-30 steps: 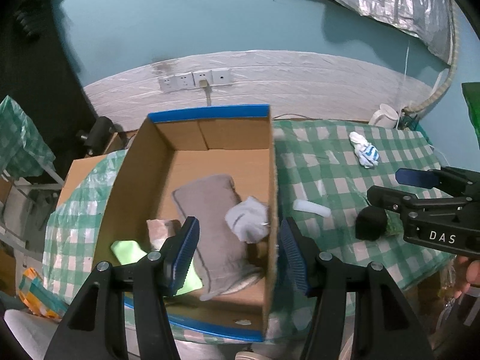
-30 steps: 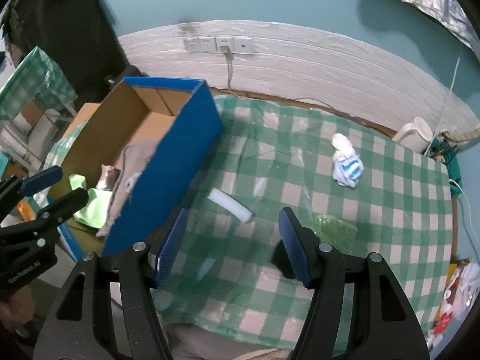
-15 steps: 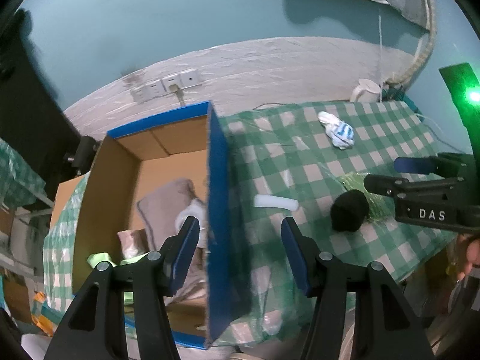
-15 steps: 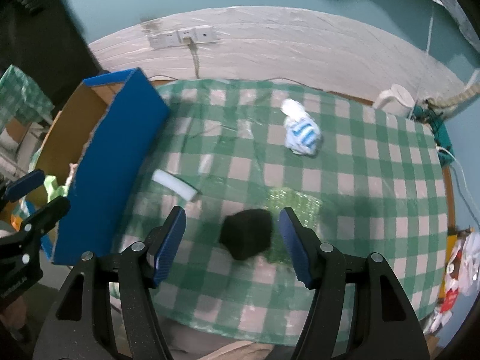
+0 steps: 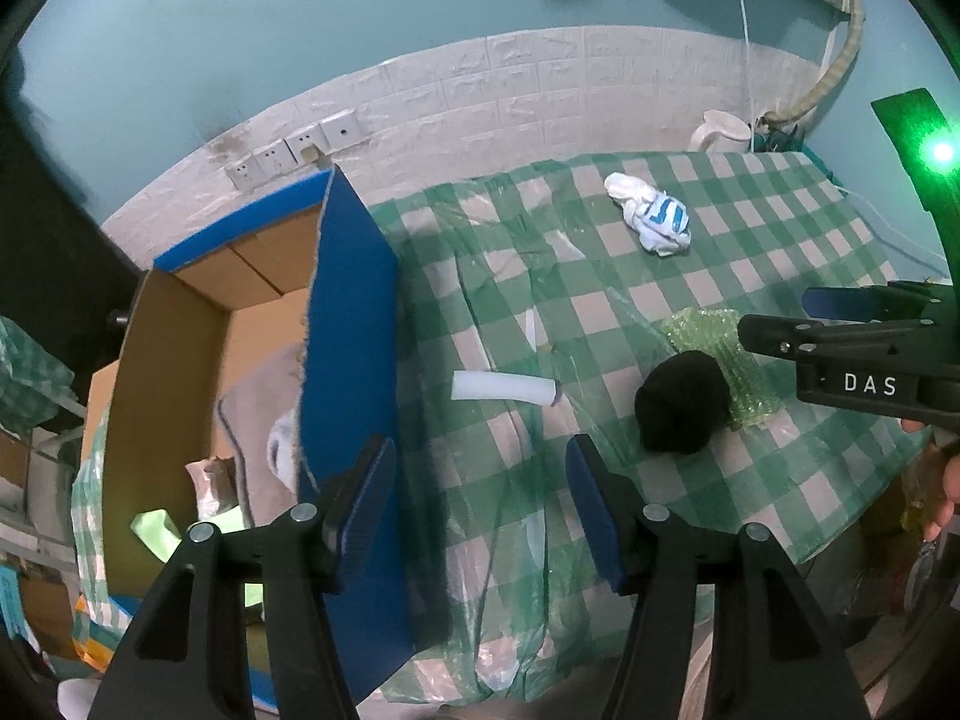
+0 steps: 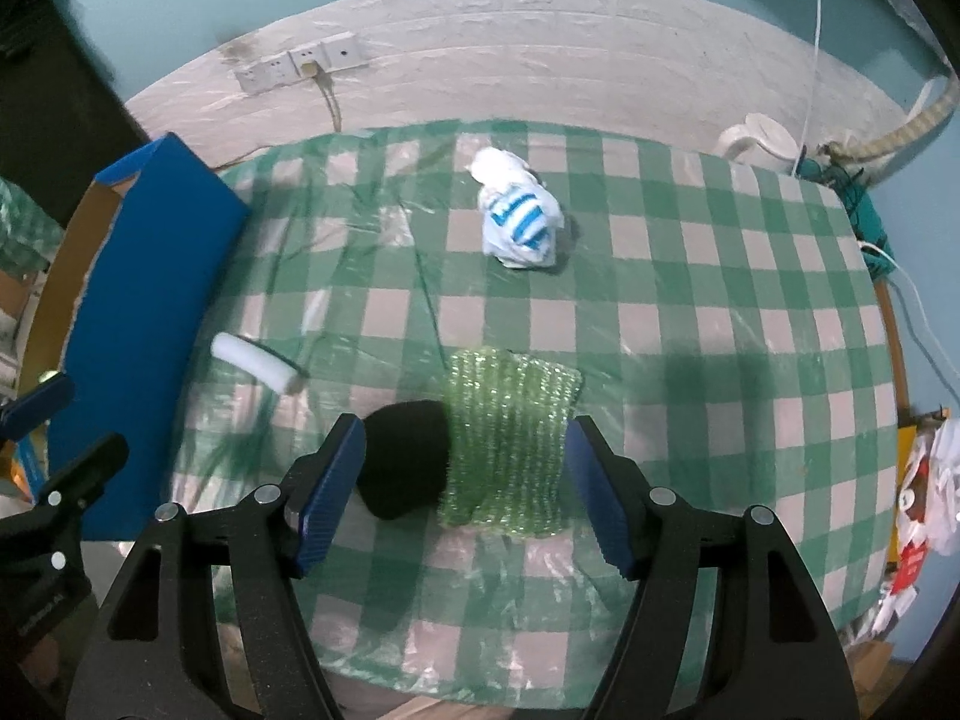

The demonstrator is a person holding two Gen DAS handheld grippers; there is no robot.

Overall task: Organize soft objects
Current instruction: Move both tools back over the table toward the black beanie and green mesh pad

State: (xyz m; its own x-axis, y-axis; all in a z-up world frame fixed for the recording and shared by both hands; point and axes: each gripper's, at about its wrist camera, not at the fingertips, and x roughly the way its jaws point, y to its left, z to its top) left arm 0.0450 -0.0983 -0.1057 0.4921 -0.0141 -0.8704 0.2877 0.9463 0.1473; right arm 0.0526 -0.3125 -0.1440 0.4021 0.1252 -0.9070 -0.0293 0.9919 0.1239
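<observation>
A cardboard box (image 5: 348, 330) with blue outer walls stands at the table's left and holds a grey cloth (image 5: 258, 420), a white bundle and a light green piece (image 5: 156, 531). On the checked cloth lie a white foam roll (image 5: 504, 387), a black soft ball (image 5: 681, 402), a green bubble-wrap sheet (image 5: 714, 342) and a blue-striped white sock bundle (image 5: 651, 219). My left gripper (image 5: 477, 456) hangs open over the box's right wall, holding nothing. My right gripper (image 6: 463, 429) hovers above the black ball (image 6: 408, 459) and green wrap (image 6: 510, 438), its jaws opening, pads clear of both.
A white jug (image 6: 759, 141) stands at the table's back right near cables. Wall sockets (image 6: 300, 63) with a hanging cord sit behind the table. The table's front edge runs just below both grippers. Plastic bags (image 6: 924, 492) lie off the right side.
Both grippers have swung right and come lower. The left has gone from over the box's inside to its right wall. The right now hangs over the black ball and green wrap.
</observation>
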